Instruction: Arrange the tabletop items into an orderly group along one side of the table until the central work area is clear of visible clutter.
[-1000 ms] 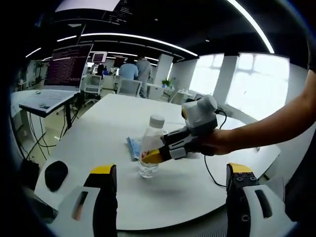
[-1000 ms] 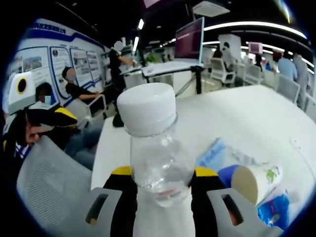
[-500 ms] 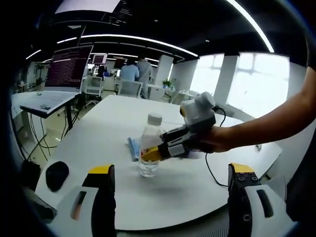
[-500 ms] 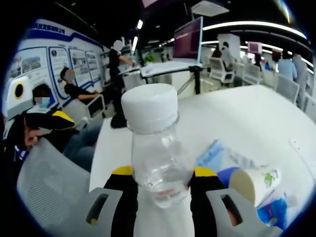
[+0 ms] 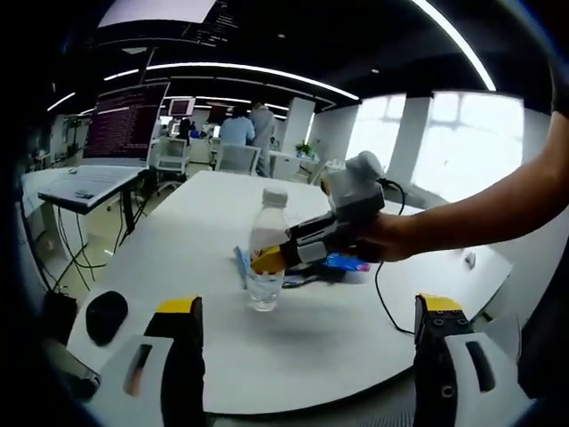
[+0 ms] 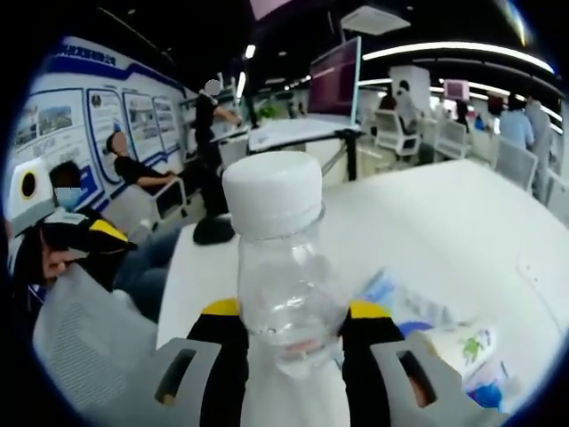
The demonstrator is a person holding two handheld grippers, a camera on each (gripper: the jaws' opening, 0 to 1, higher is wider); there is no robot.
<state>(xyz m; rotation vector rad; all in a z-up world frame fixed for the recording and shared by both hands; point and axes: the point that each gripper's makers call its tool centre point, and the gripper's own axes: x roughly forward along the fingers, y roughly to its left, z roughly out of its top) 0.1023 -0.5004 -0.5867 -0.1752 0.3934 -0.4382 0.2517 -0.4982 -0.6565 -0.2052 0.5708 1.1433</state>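
Left gripper view: left gripper [image 5: 307,356] spread, empty; right gripper [image 5: 276,258] grips bottle [image 5: 265,258] standing on table [image 5: 338,338]. Right gripper view: bottle [image 6: 284,294] clamped low, could tip or slip; cup [image 6: 462,342] nearby may get knocked.

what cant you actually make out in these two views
- Right gripper view: the bottle's base, hidden between the right gripper's fingers.
- Right gripper view: the paper cup is cut by the edge; its print is too blurred to read.
- Left gripper view: the blue items behind the bottle, blocked by the right gripper.
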